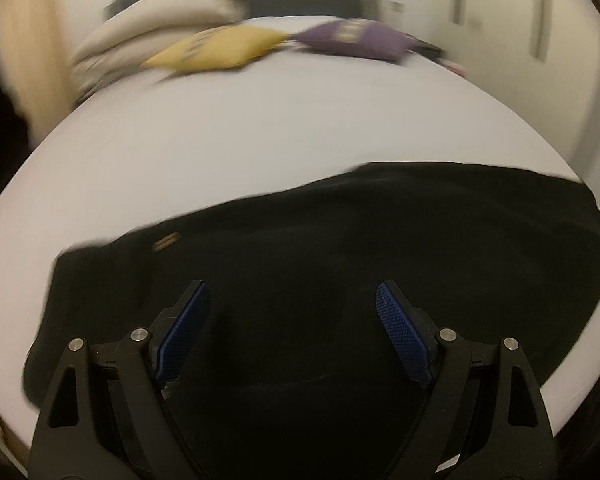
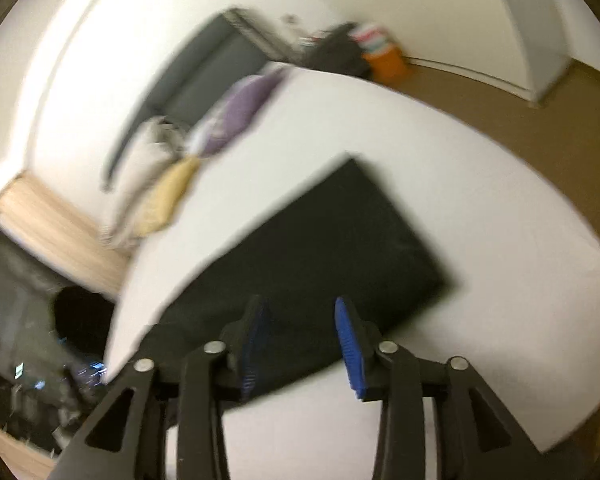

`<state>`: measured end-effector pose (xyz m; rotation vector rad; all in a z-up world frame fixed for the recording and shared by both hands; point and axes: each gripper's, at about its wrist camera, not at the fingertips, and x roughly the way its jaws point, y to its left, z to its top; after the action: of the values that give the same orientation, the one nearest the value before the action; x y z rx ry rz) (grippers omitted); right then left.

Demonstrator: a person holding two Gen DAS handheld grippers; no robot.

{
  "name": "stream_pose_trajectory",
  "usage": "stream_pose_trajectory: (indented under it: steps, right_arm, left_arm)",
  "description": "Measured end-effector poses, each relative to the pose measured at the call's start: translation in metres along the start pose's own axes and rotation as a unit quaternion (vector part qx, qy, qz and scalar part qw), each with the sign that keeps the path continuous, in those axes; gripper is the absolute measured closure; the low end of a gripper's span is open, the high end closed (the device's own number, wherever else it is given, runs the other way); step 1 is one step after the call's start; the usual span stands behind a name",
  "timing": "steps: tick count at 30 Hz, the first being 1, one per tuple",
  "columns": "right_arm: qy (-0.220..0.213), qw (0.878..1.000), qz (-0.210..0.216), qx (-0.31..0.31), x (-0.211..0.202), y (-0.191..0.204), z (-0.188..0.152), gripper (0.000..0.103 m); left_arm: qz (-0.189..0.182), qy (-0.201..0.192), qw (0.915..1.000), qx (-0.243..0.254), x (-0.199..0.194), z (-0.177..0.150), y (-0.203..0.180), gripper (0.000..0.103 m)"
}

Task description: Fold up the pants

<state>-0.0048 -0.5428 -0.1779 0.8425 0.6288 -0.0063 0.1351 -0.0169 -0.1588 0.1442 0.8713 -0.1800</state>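
Note:
The black pants (image 1: pixel 340 240) lie flat as a folded dark rectangle on the white bed (image 1: pixel 240 140). My left gripper (image 1: pixel 294 292) hangs over their near part, jaws wide apart, holding nothing. In the right wrist view the pants (image 2: pixel 320 236) lie as a slanted rectangle on the bed (image 2: pixel 480 240). My right gripper (image 2: pixel 302 308) is above their near edge, jaws open, empty. Both views are motion-blurred.
A yellow pillow (image 1: pixel 216 50), a purple pillow (image 1: pixel 360 38) and a pale pillow (image 1: pixel 156 32) lie at the head of the bed by a dark headboard (image 2: pixel 204 68). Brown floor (image 2: pixel 540 120) lies right of the bed, with an orange basket (image 2: pixel 386 62) near the wall.

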Motion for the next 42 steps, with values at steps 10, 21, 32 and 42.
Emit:
stream_pose_trajectory:
  steps: [10,21,32,42]
  right_arm:
    - [0.054,0.997,0.015,0.054,0.067,0.001,-0.041,0.064]
    - [0.087,0.982,0.163,0.025,0.072,0.081,-0.071,0.045]
    - [0.031,0.99,0.074,0.114,0.021,-0.024,-0.063,0.055]
    - [-0.081,0.959,0.078,0.258,-0.018,-0.088,-0.059,0.028]
  left_arm:
    - [0.015,0.024,0.9965,-0.078,-0.005,-0.068,0.092,0.016]
    - [-0.013,-0.055,0.998,-0.029,-0.038,-0.046,0.022,0.016]
    - [0.012,-0.005,0.9999,0.001,-0.007,-0.057,-0.009,0.016]
    - [-0.036,-0.043,0.9983,-0.013,-0.053,-0.052,-0.042,0.016]
